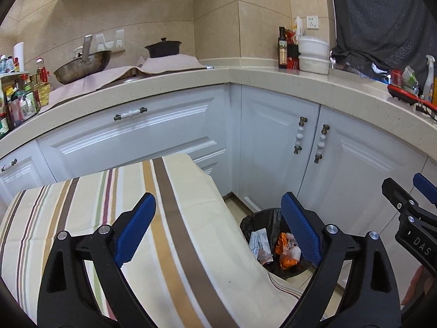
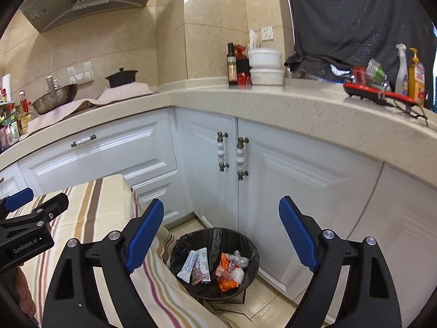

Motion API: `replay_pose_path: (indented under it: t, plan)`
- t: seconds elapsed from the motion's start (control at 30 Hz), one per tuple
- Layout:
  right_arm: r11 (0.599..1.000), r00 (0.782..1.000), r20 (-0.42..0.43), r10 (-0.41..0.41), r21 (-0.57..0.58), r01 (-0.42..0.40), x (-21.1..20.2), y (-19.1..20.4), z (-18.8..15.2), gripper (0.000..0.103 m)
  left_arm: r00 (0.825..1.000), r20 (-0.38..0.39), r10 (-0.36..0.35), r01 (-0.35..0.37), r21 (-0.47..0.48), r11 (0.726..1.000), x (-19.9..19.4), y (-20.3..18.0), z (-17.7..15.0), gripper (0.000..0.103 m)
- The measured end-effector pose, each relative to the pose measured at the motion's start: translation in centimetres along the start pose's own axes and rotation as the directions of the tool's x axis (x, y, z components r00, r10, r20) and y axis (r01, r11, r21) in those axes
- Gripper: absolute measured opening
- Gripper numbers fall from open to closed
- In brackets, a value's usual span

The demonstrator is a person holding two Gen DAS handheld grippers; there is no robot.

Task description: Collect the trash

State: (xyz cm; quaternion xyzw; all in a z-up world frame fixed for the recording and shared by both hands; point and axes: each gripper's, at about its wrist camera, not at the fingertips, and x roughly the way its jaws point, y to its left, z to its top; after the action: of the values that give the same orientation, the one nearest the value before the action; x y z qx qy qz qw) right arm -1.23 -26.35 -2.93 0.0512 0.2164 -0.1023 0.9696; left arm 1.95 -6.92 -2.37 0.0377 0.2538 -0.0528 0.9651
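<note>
Both sets of tongs stand wide apart, nothing between them: left gripper (image 1: 218,229) over the striped tablecloth (image 1: 82,218), right gripper (image 2: 221,232) above the trash bin (image 2: 174,248). The trash lies inside the bin, down on the floor tiles beside the table's draped edge: white printed sachets (image 2: 192,265), a crumpled orange wrapper (image 2: 225,276), a clear plastic wad (image 2: 240,259). The bin is round with a glossy black liner. Judged light, limp and crinkly; film likely slick, so pinch a crumpled fold, not a flat face. Cloth is soft woven; white paneled cabinets (image 2: 273,191) behind.
</note>
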Motion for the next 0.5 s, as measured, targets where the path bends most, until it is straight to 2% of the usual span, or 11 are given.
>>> replay_pose_path:
  t: [0.3,0.5]
  plan:
    - [0.999,0.997,0.074,-0.033,-0.010,0.034,-5.6,1.5,0.3,0.084,0.999,0.038,-0.021,0.022,-0.023,0.999,-4.8,2.3,-0.4,0.096]
    - [0.998,0.995,0.091,-0.034,-0.041,0.038,-7.6,2.8,0.2,0.084,0.996,0.083,-0.021,0.025,-0.044,0.999,-7.1,3.7,-0.3,0.097]
